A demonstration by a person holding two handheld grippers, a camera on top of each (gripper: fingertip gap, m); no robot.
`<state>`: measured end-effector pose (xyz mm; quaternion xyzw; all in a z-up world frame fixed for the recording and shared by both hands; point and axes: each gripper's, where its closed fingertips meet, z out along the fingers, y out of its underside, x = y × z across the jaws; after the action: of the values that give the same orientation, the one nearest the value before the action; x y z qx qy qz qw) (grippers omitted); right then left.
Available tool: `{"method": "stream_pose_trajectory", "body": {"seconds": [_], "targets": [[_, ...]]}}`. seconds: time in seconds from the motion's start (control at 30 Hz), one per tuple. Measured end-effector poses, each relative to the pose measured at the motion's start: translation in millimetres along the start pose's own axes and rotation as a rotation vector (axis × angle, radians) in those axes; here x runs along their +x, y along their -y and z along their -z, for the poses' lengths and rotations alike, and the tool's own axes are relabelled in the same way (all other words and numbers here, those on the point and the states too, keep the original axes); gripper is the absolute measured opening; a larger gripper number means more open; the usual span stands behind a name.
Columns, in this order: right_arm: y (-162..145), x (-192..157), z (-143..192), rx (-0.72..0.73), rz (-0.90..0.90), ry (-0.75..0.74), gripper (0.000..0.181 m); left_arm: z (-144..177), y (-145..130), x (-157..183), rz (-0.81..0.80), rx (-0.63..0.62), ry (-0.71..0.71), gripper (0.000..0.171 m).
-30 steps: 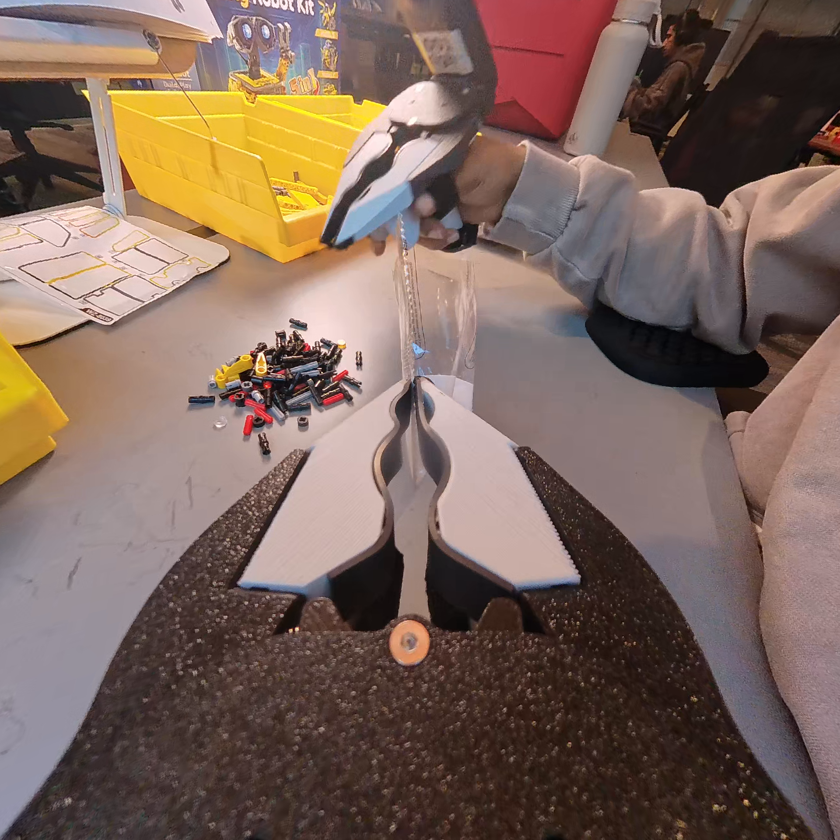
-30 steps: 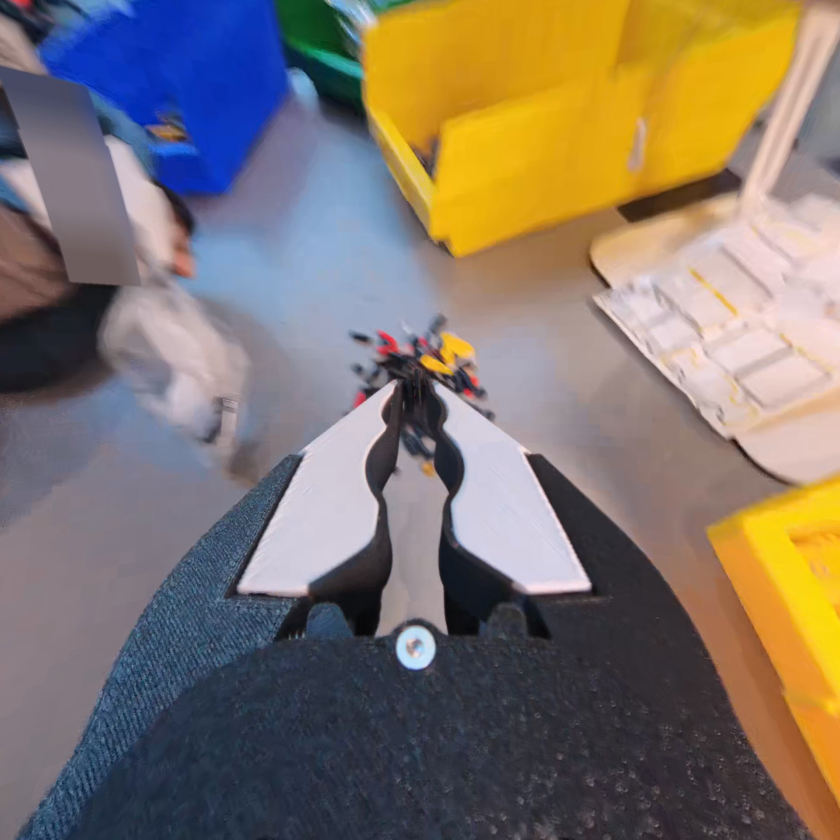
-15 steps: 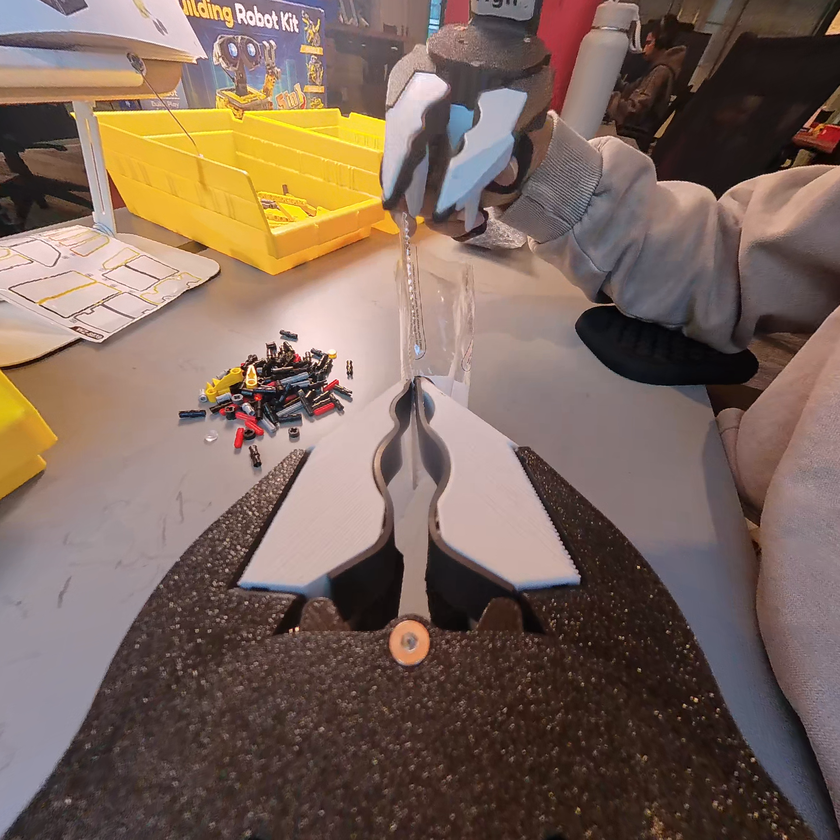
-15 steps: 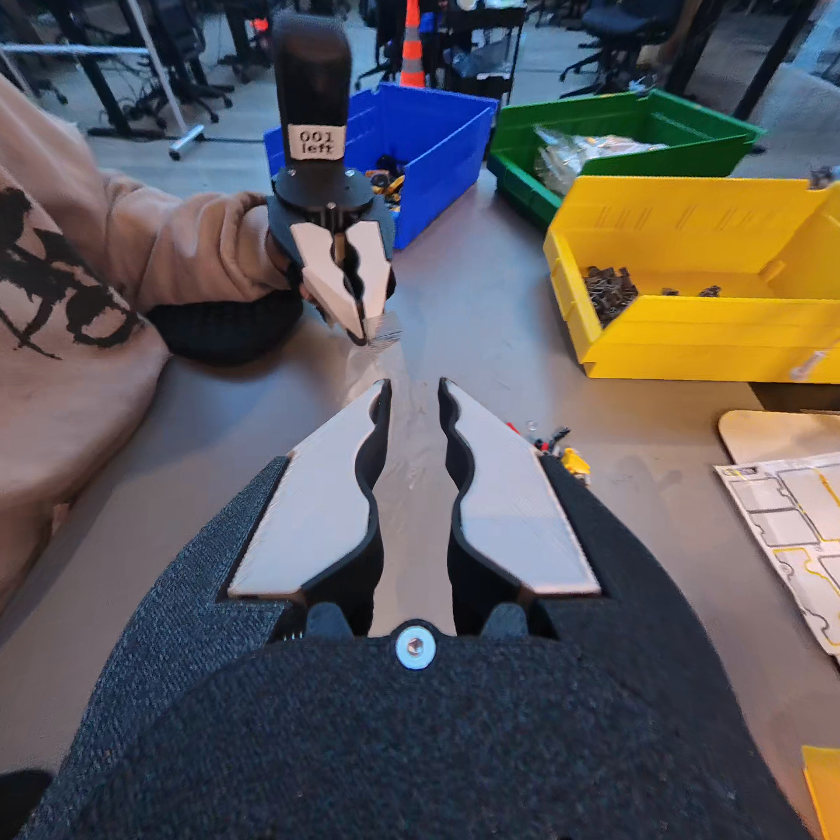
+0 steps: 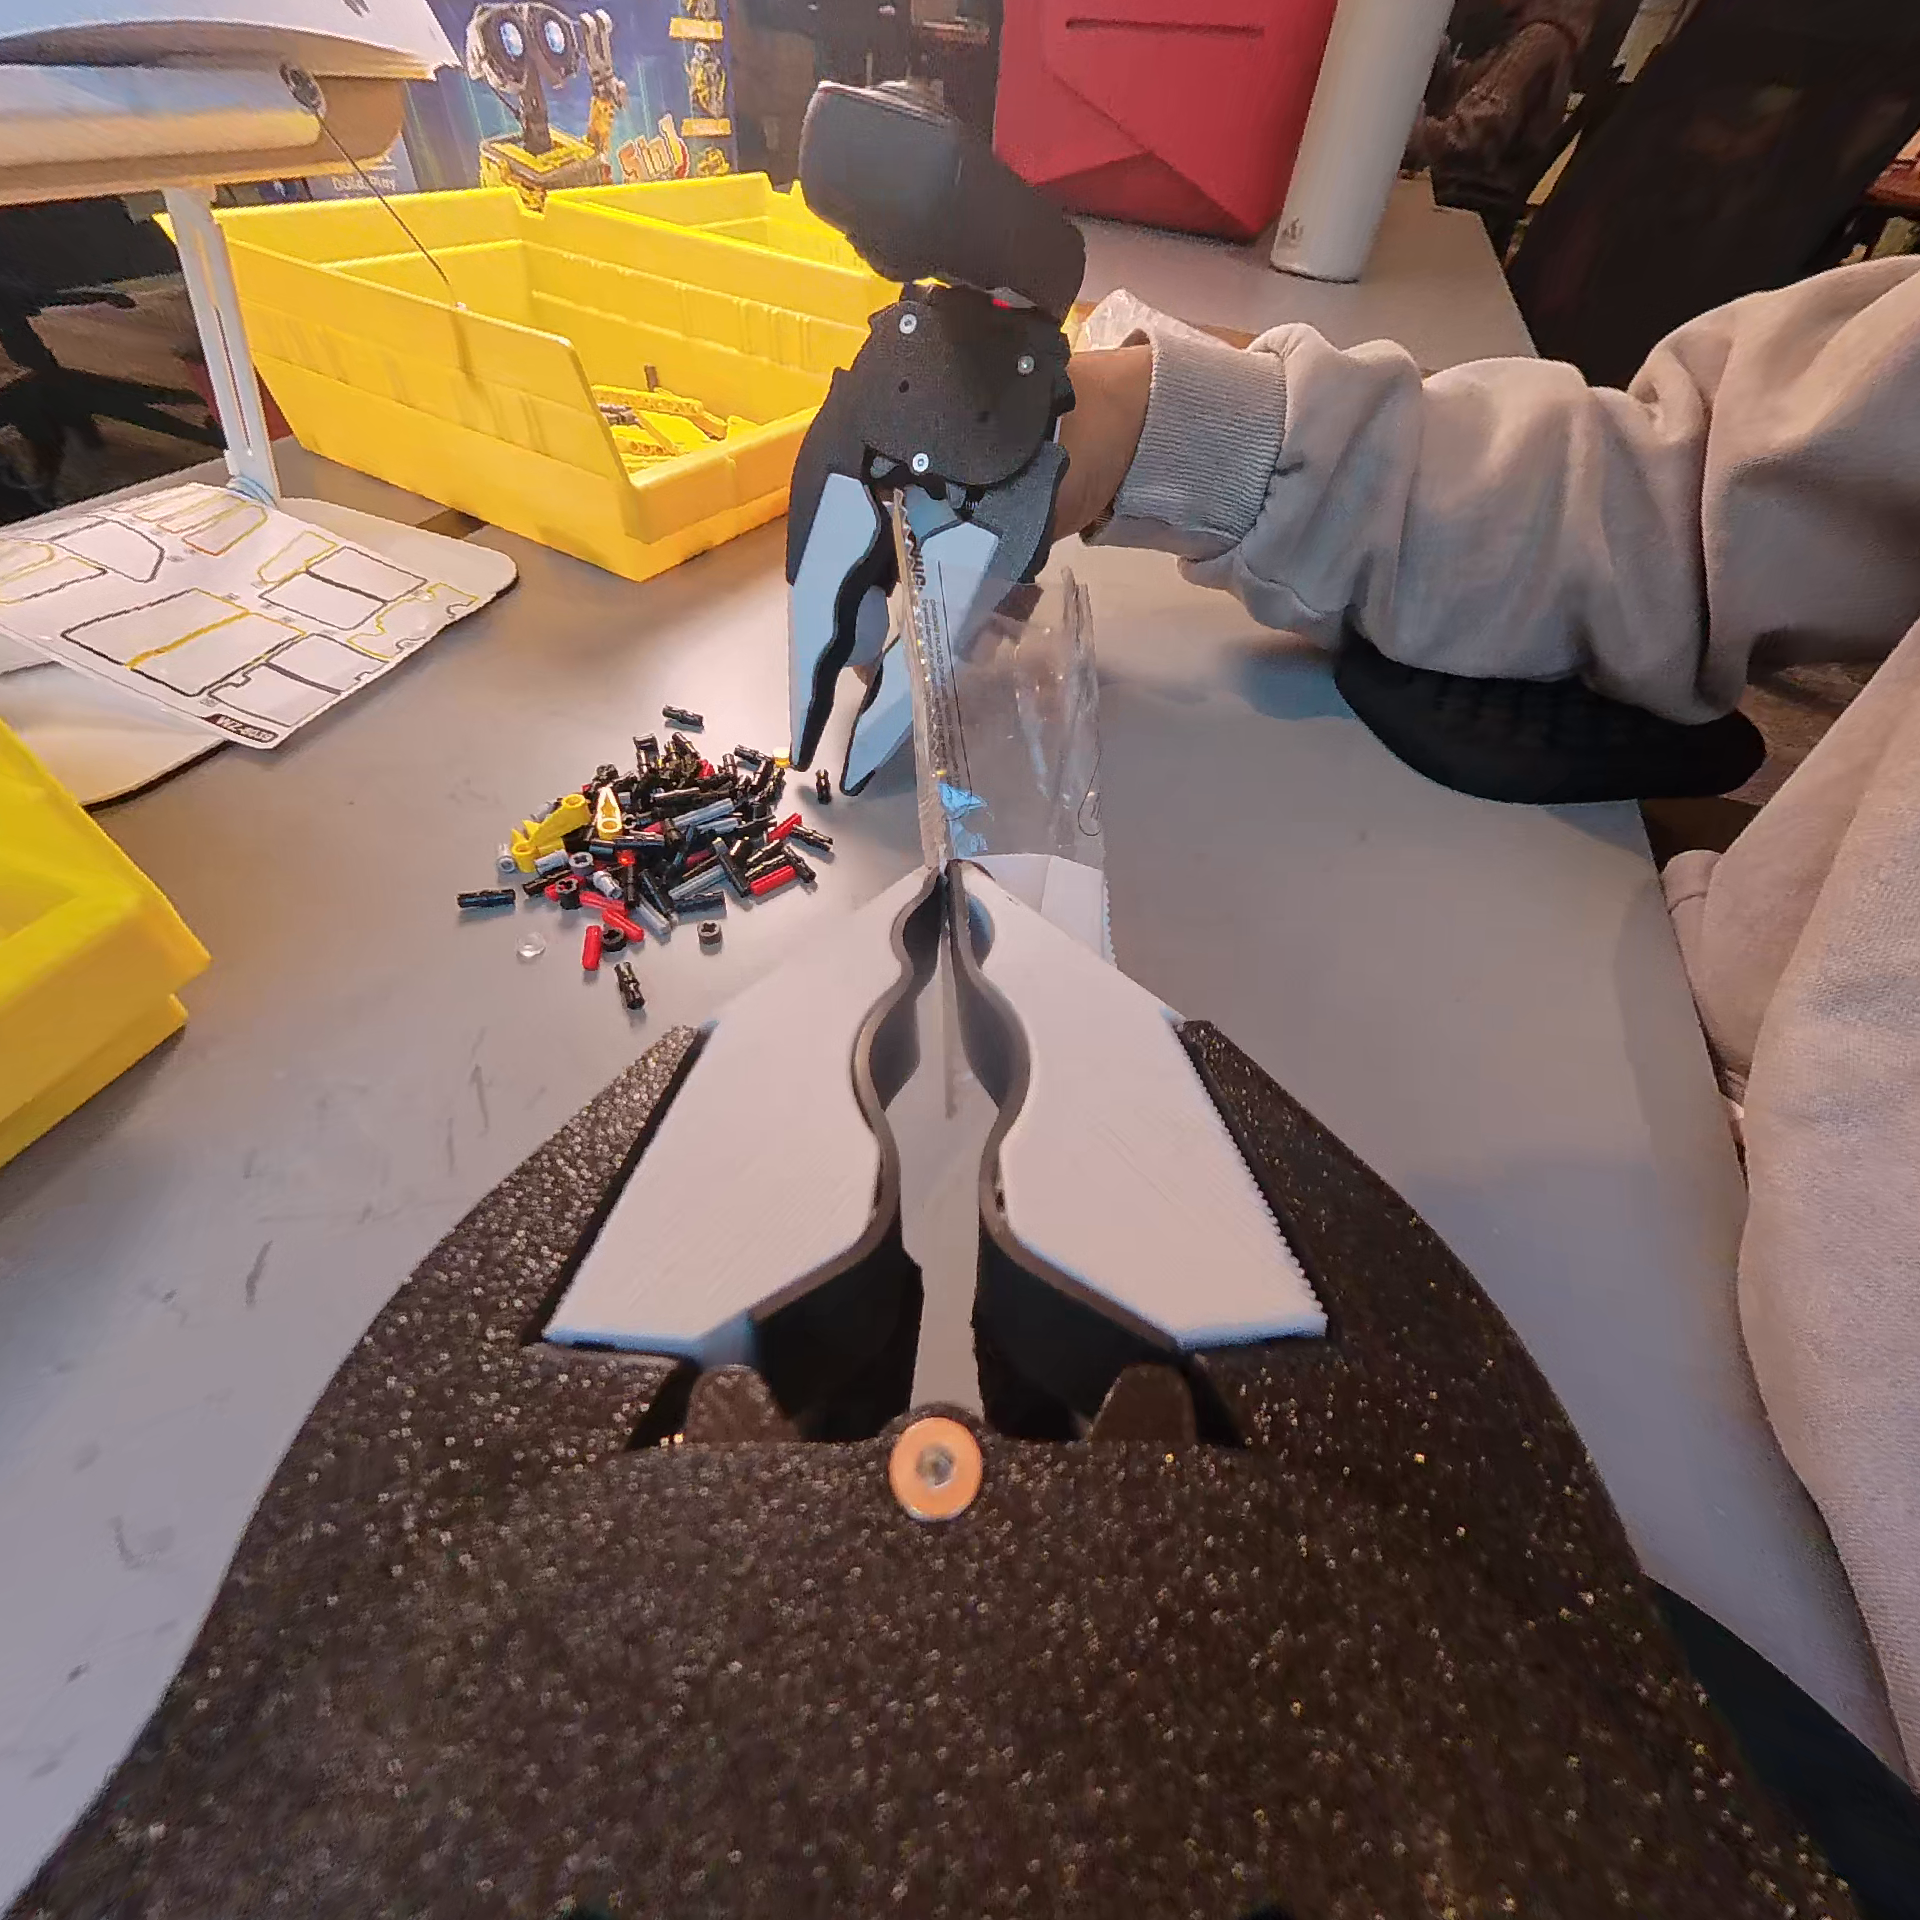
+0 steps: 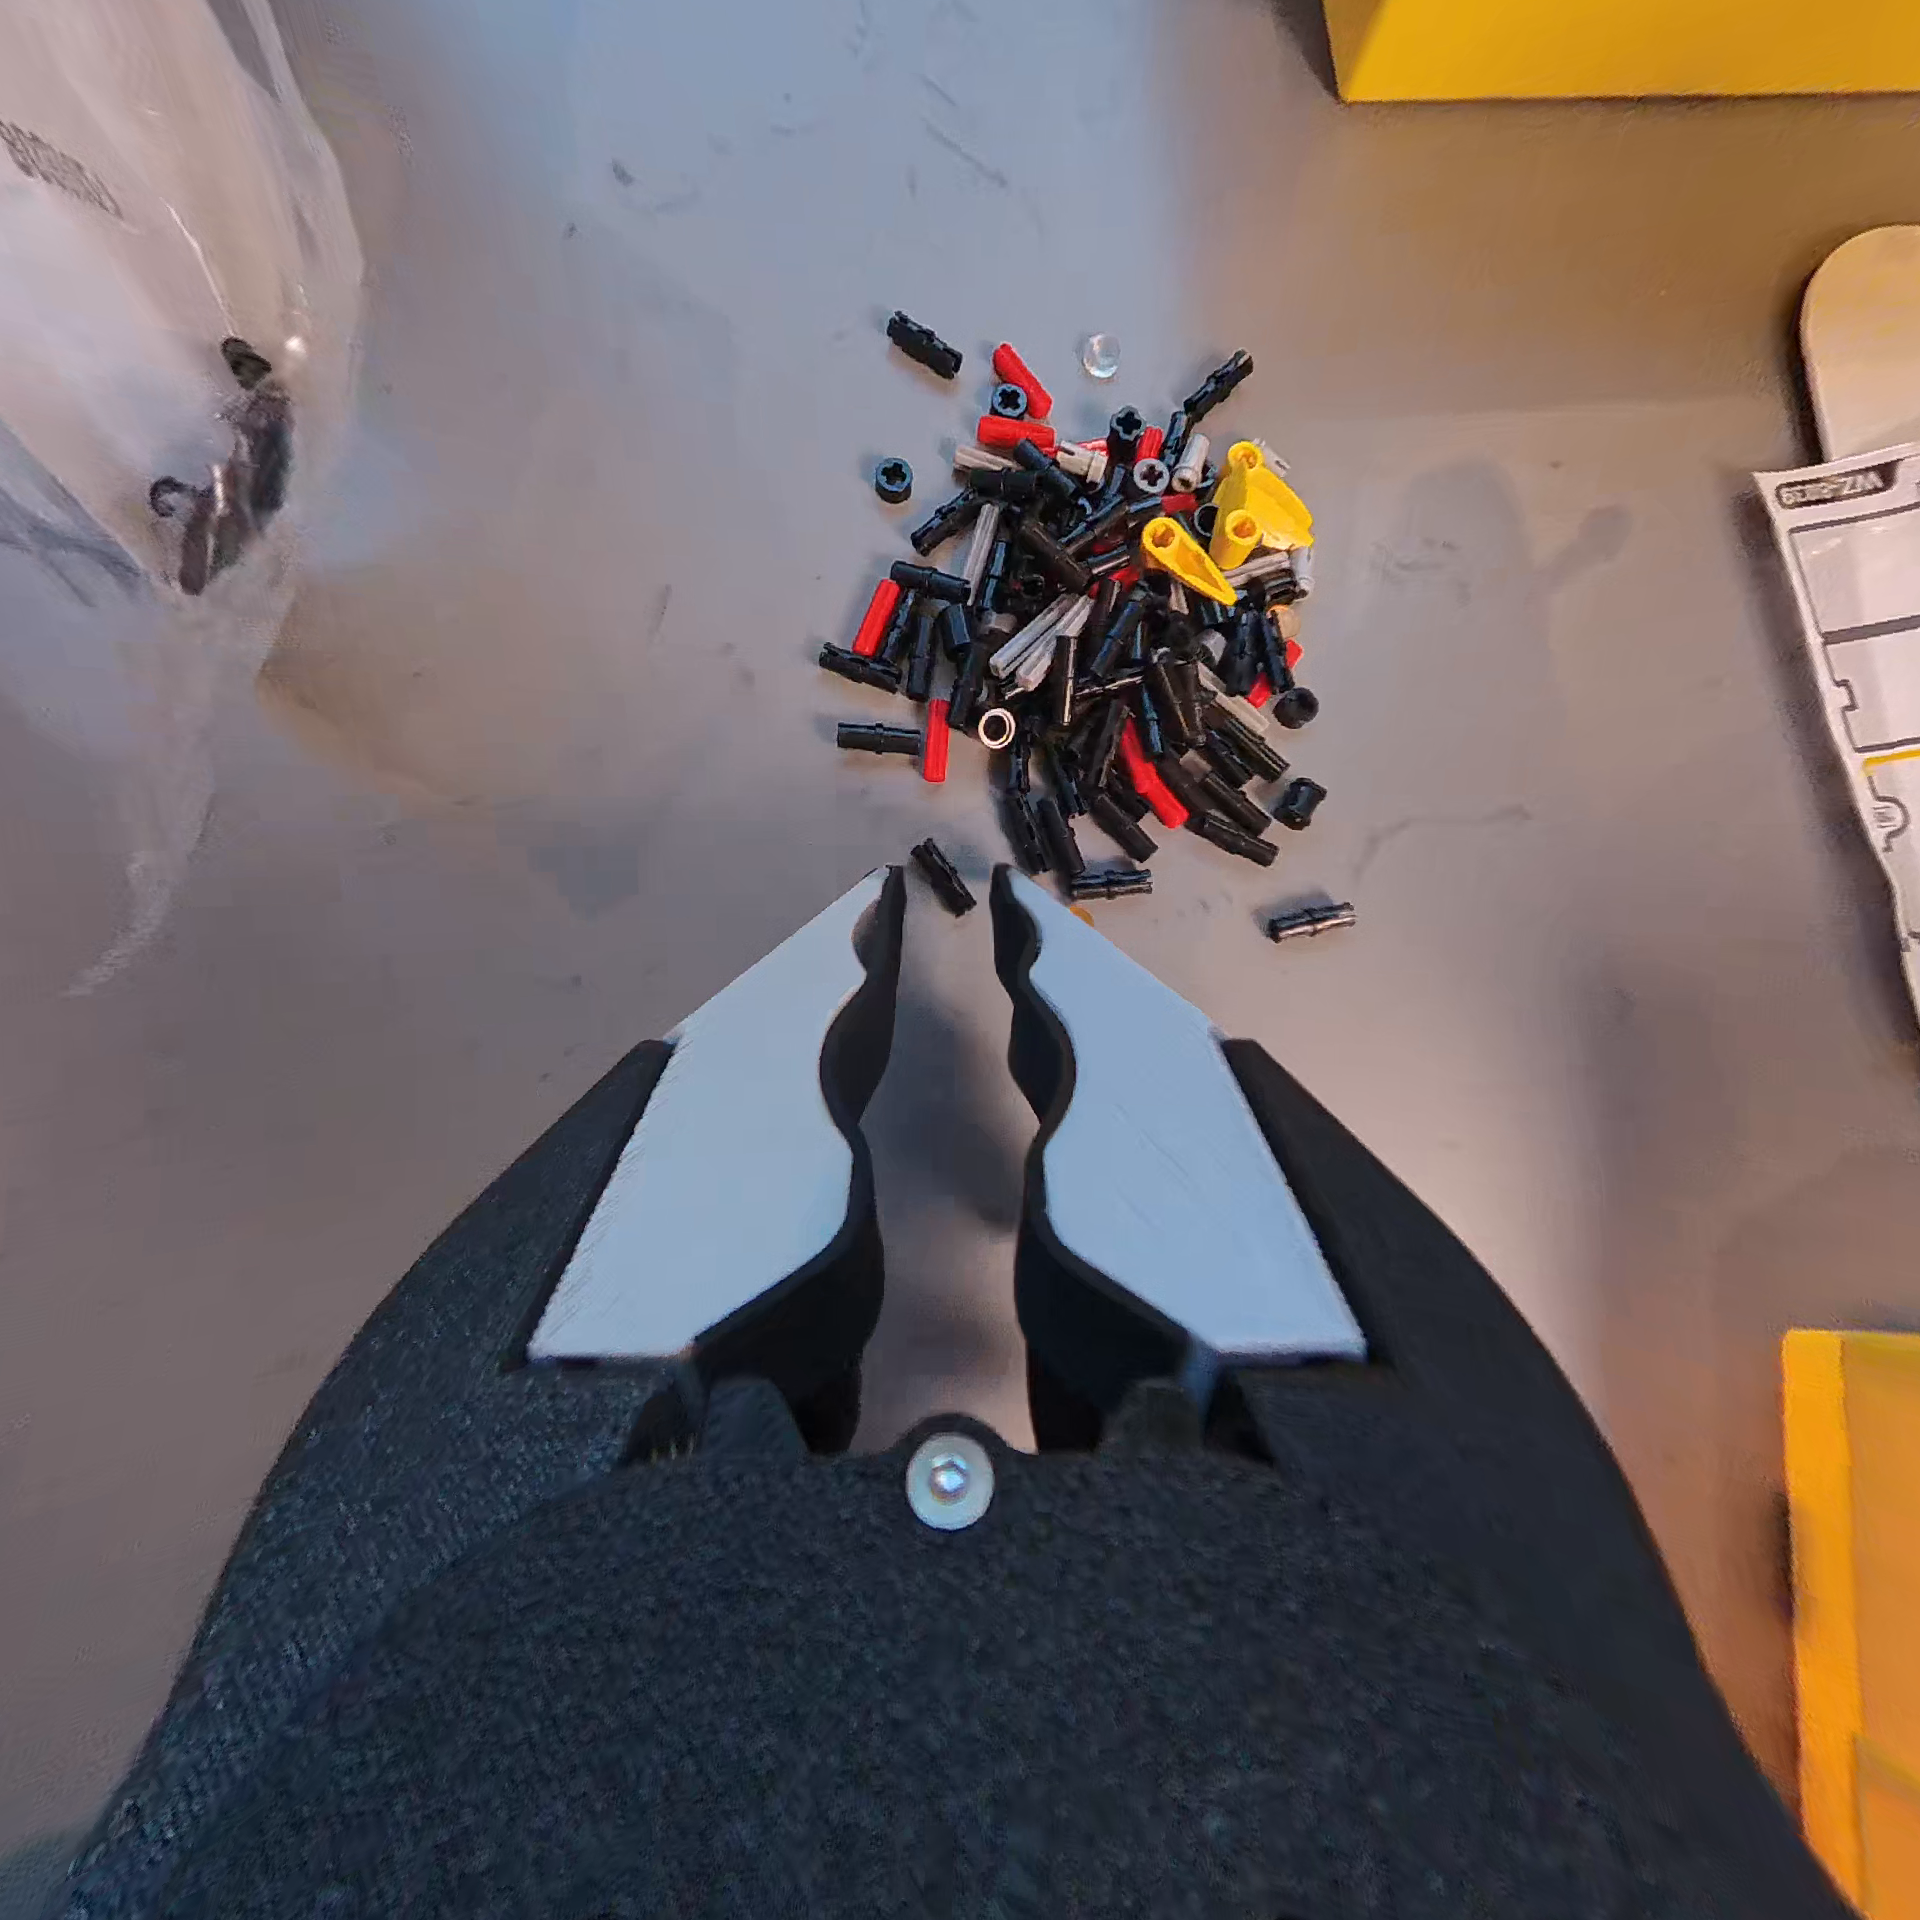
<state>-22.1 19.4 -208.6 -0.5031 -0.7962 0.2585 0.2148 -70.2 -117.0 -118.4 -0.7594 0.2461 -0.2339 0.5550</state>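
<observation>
Fingers (image 6: 727, 1132) on your right gripper (image 6: 943, 883) slightly parted, empty, straddling black pin (image 6: 942, 878) at edge of parts pile (image 6: 1091, 623). Left gripper (image 5: 948, 883) pinched tight on clear plastic bag (image 5: 997, 707), held upright just beside pile.

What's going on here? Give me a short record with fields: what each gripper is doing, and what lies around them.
Left gripper: shut on the edge of a clear bag, held upright above the table.
Right gripper: open, pointing down, a black pin at its tips.
Pile: small black, red, grey and yellow parts, loose on the table, just beyond the right gripper.
Bag contents: a few dark bits visible inside.
Nearby: yellow bins, a printed sheet, a sleeve.
</observation>
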Motion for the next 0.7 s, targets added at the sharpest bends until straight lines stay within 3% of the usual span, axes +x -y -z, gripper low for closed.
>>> {"method": "stream_pose_trajectory", "body": {"seconds": [0.07,0.2,0.37,0.43,0.53,0.6,0.7], "targets": [[0.0,-2.1,-2.6,-0.003,-0.018,0.019,0.005,-2.2,-2.5,-0.1,0.002,-0.009,0.0,0.0],[1.8,-5.0,1.0,0.01,-0.01,0.039,0.004,-5.8,-7.0,-0.1,0.002,-0.025,-0.002,0.0],[75.4,-28.1,64.8,0.401,-0.004,0.137,0.005,-7.9,-10.0,-2.6,0.009,-0.031,0.005,0.0],[95.7,-44.9,86.7,0.483,0.044,0.179,0.005,-8.5,-9.8,-3.0,0.011,-0.028,0.006,0.0],[97.4,-61.1,76.8,0.431,0.102,0.191,0.006,-9.6,-8.4,-2.3,0.011,-0.018,0.003,0.0],[93.8,-63.7,64.5,0.397,0.121,0.184,0.016,-10.4,-8.6,-1.7,0.01,-0.019,0.004,0.0],[103.2,-54.1,76.4,0.497,0.054,0.195,0.019,-10.8,-9.9,-1.1,0.007,-0.027,0.005,0.0]]}}
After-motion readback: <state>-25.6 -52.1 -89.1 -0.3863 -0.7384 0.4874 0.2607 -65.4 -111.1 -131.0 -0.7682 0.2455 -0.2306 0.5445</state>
